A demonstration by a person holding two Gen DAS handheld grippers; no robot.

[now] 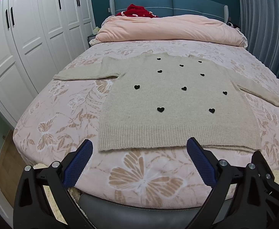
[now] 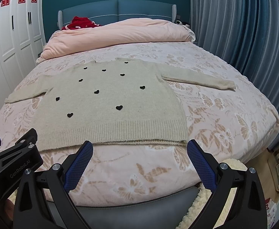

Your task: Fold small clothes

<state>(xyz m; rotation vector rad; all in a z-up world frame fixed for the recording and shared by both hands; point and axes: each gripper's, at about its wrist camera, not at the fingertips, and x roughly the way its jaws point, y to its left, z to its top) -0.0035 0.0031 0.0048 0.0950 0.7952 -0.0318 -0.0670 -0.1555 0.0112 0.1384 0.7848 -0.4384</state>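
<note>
Beige sweater [image 1: 177, 103] with black hearts [image 1: 160, 109] lies flat, front up, on the bed [image 1: 67, 114], both sleeves spread sideways, ribbed hem nearest the cameras, collar toward the pink duvet [image 1: 168, 28]. Left hand-held gripper [image 1: 139, 148] hovers released at the foot of the bed, blue fingertips [image 1: 86, 148] spread wide just short of the hem, grasping nothing; right hand-held gripper [image 2: 139, 148] likewise released and empty, just before the hem's right part. White wardrobe [image 1: 25, 38] stands left, blue curtain [image 2: 234, 28] right.
</note>
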